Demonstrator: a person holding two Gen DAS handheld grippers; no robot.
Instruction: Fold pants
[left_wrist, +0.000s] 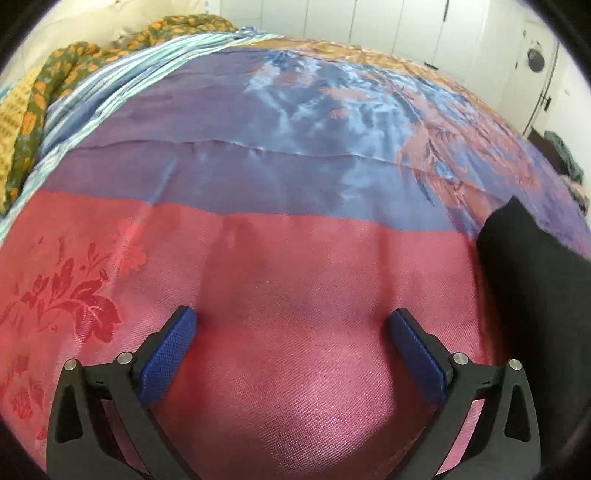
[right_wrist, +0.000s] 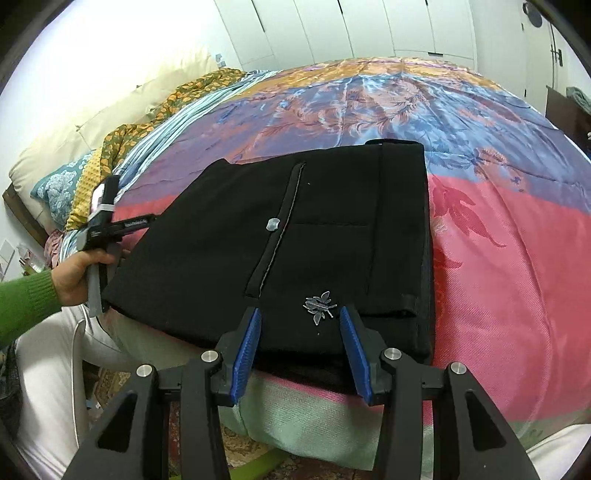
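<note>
**A:** Right wrist view. What am I looking at?

**B:** I see the black woven pants (right_wrist: 325, 236), folded into a flat rectangle, lying on the bed's multicoloured satin bedspread (right_wrist: 509, 266) near its front edge. A small silver insect-shaped emblem (right_wrist: 319, 305) faces up near the nearest hem. My right claw (right_wrist: 300, 343), blue-padded, hovers at that hem with its jaws moderately wide and holding nothing; the emblem sits between the pads (right_wrist: 354, 347).

**A:** And the left side?

**B:** The left claw (left_wrist: 291, 354) stands wide apart and empty over the pink band of the bedspread; only a black corner of the pants (left_wrist: 532, 266) shows at the right edge of its view. From the right wrist, the left hand (right_wrist: 79, 273), green-sleeved, grips its tool just beside the pants' left edge.

**A:** What could go wrong?

**B:** I judge the folding close to finished. The satin looks slippery, so a sideways nudge could slide the stack toward the bed edge, which it already partly overhangs. Closing on the top layer alone could peel the fold open. The pads could also snag the emblem.
</note>
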